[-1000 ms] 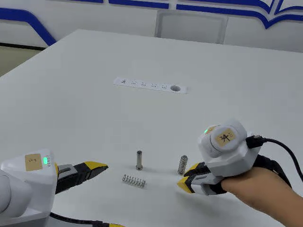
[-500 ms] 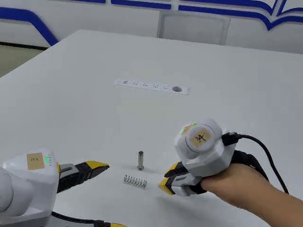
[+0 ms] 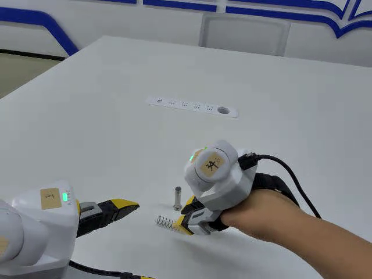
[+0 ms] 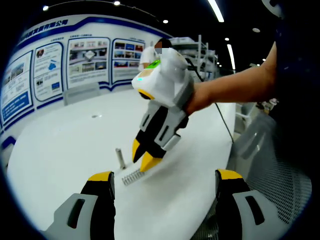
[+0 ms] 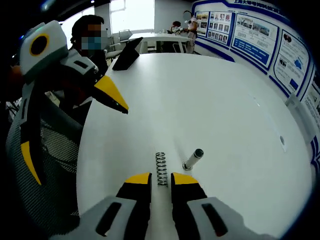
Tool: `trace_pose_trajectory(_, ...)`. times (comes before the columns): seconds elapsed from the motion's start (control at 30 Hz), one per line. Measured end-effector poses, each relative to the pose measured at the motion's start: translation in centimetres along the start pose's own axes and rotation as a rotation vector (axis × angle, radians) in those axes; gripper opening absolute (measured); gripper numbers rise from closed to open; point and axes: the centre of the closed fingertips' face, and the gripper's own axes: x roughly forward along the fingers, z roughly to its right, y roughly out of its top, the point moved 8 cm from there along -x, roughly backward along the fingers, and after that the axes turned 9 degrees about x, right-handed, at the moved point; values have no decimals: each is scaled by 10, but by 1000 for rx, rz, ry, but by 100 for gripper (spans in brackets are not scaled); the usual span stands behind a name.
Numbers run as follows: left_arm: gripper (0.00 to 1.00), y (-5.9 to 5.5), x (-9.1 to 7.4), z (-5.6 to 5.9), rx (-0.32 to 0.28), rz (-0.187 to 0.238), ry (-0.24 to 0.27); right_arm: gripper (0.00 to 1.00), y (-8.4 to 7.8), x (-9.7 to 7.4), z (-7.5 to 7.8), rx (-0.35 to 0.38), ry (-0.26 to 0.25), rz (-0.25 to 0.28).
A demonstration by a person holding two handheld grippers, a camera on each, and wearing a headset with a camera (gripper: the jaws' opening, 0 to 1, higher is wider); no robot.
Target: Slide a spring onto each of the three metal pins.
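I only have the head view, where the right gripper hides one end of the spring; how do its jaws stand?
Observer: In its own view the right gripper has its jaws a narrow gap apart, with the near end of the spring at that gap.
Operator: Thank you; is anything in its way?
Observer: No, the pin stands beside the spring, right of the jaws there.
Operator: And the other one?
Observer: The left gripper has its jaws wide open, holding nothing.

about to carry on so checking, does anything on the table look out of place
One spring lies flat on the table, beside the upright metal pin rather than on it; the right gripper sits at one end. Nothing looks damaged.
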Motion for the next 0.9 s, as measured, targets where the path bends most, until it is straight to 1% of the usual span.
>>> trace_pose_trajectory(0.17,84,-1,0,1,1,-3,-4,16,5,10,-2,-24,17,-18)
trace_pose_trajectory(0.33,84,-1,0,1,-3,-3,-5,16,10,18,-2,-39,24,-29)
trace_pose_trajectory(0.5,84,-1,0,1,-6,-3,-5,16,11,27,0,-54,25,-50)
trace_pose_trajectory(0.77,84,-2,0,-1,-17,0,-4,16,10,38,1,-46,38,-72)
trace_pose_trajectory(0.9,84,-2,0,-1,-25,5,-6,16,11,41,0,-45,43,-73)
